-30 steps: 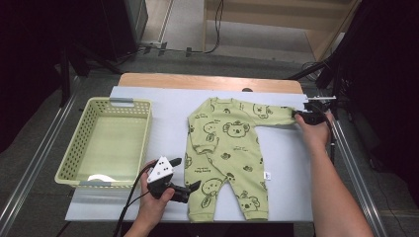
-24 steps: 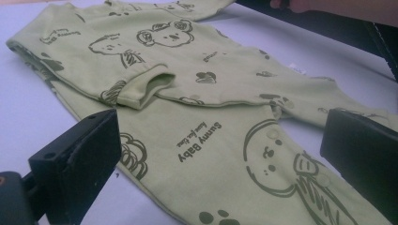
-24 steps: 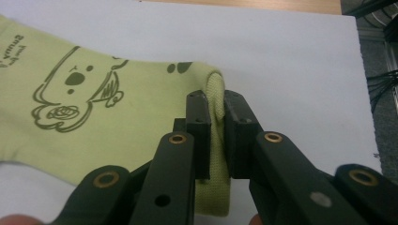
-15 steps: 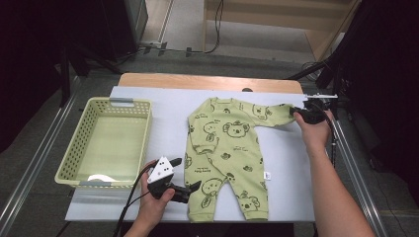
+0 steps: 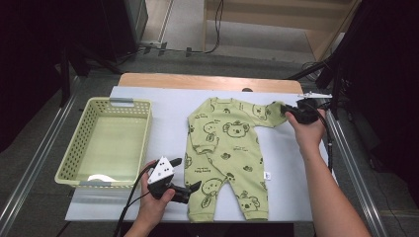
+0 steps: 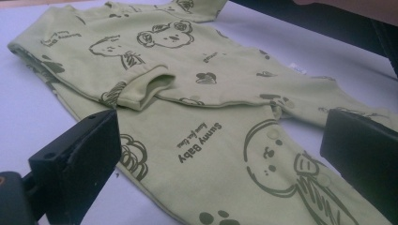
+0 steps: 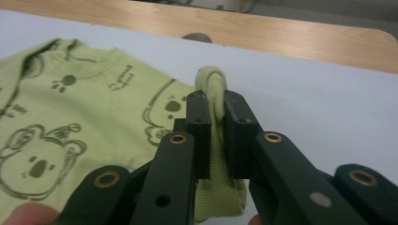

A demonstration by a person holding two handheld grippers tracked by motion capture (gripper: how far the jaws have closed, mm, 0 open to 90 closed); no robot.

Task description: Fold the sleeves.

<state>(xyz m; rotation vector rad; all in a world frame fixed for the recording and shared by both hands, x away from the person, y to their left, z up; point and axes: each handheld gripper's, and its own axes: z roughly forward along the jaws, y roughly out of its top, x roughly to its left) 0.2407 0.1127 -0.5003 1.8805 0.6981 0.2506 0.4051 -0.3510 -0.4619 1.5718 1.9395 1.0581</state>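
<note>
High view: the green baby romper [image 5: 227, 158] lies flat on the white sheet [image 5: 168, 113], centre of frame, legs toward the bottom edge, collar toward the top. Its sleeve on the left of the frame is folded in over the chest; the other sleeve [image 5: 274, 109] runs to the upper right.

Your right gripper [image 5: 291, 112], upper right of the high view, is clamped on that sleeve's cuff. In the right gripper view the jaws pinch a bunched fold of ribbed green cuff [image 7: 216, 122] at centre frame, with the cuff's rolled end poking up above the pads.

Your left gripper [image 5: 193, 187] sits at lower centre-left of the high view, at the edge of the romper's leg. In the left gripper view its jaws stand wide apart, nothing pinched, with the printed fabric lying between and beyond them.

Green basket [image 5: 74, 158] on the left of the high view, well apart from the romper.
</note>
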